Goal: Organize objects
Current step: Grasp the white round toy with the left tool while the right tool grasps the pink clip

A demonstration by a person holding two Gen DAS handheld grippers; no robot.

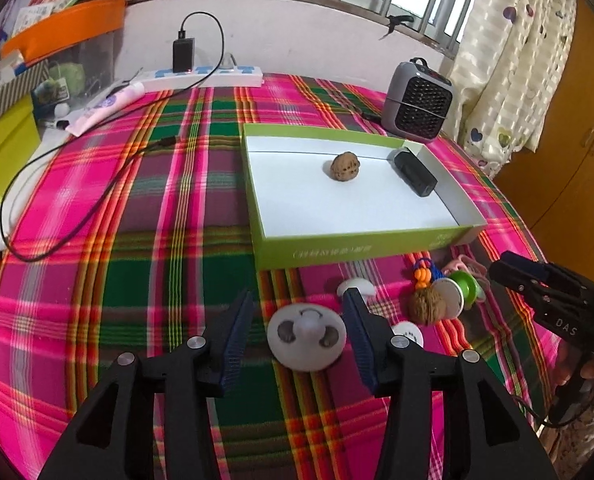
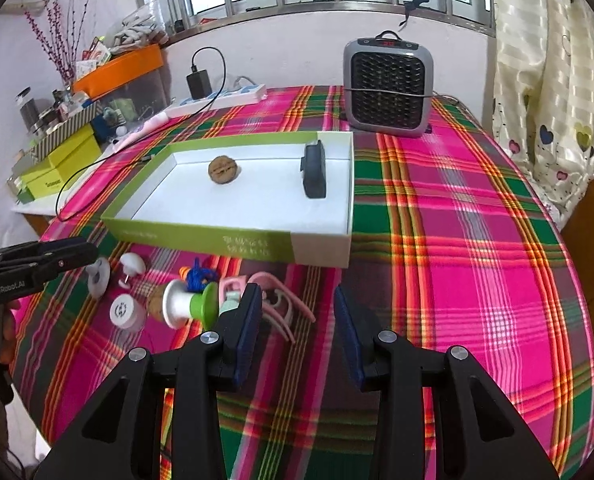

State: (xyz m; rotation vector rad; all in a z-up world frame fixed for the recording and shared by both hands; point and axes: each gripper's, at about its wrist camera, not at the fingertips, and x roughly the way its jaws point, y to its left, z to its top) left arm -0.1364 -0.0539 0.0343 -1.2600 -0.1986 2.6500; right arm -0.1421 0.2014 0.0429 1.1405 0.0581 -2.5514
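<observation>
My left gripper is open around a white disc with a knob that lies on the plaid cloth, with a gap at the left pad. Right of it lie a white knob, a white cap, a tasselled walnut, a white and green spool and a pink clip. The green box holds a walnut and a black block. My right gripper is open with nothing between its fingers, just right of the pink clip.
A grey heater stands behind the box. A power strip with a charger and a long black cable runs along the back left. Stacked boxes crowd the left edge, and a curtain hangs at the right.
</observation>
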